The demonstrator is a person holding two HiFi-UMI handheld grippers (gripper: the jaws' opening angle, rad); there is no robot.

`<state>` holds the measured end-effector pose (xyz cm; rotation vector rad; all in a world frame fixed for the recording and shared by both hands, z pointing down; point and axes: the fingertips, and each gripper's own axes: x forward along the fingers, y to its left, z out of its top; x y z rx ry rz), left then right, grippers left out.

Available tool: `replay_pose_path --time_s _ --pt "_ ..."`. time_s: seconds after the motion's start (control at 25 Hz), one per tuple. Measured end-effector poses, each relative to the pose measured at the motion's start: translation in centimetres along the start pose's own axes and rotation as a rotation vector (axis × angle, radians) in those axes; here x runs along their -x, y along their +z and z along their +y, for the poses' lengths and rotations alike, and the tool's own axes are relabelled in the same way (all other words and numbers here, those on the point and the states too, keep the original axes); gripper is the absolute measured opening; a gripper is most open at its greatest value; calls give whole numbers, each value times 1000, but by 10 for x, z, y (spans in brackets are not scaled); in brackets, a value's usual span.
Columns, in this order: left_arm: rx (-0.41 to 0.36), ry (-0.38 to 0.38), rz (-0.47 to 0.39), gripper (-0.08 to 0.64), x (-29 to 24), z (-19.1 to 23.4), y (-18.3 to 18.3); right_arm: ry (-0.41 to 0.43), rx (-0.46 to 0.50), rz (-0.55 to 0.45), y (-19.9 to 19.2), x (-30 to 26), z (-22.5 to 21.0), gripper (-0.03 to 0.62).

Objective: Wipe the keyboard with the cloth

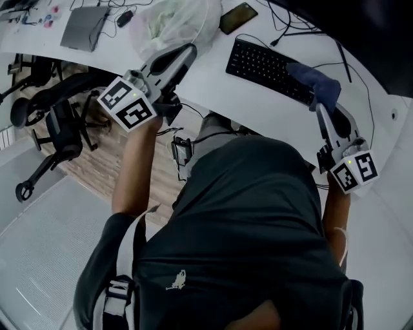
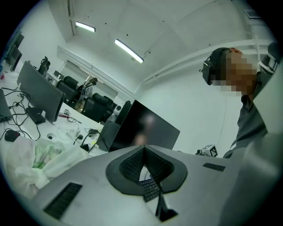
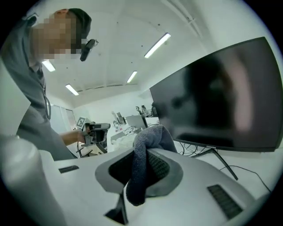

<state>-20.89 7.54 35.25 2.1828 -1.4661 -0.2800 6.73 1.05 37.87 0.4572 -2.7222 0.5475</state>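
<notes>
A black keyboard (image 1: 264,64) lies on the white desk (image 1: 213,87) ahead of me. The blue-grey cloth (image 1: 315,82) hangs bunched over the keyboard's right end, with my right gripper (image 1: 321,108) shut on it. In the right gripper view the cloth (image 3: 143,165) fills the gap between the pads and droops below them. My left gripper (image 1: 189,51) is held above the desk edge to the left of the keyboard, shut with nothing in it. In the left gripper view its pads meet (image 2: 145,151), and a few keys of the keyboard (image 2: 150,190) show beneath them.
A dark monitor (image 3: 221,101) stands behind the keyboard. A white plastic bag (image 1: 171,22), a phone (image 1: 237,17) and a grey laptop (image 1: 85,26) lie further back on the desk, with cables (image 1: 348,64) at the right. An office chair (image 1: 58,122) stands at the left, below the desk edge.
</notes>
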Motion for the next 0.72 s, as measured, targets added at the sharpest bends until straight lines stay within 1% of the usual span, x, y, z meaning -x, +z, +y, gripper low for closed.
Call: replay_pose_path --time_s 0.2,0.4,0.56,0.72 --pt "-21 -19 -1 5 6 -13 -1 34 42 -3 17 6 12 54" --pt "-27 5 -13 5 16 -12 -7 65 79 8 20 5 17 54" --pt "-9 39 -10 5 26 -12 -15 78 86 11 21 5 20 54" --pt "25 60 18 5 34 -16 -30 96 91 11 20 3 20 54"
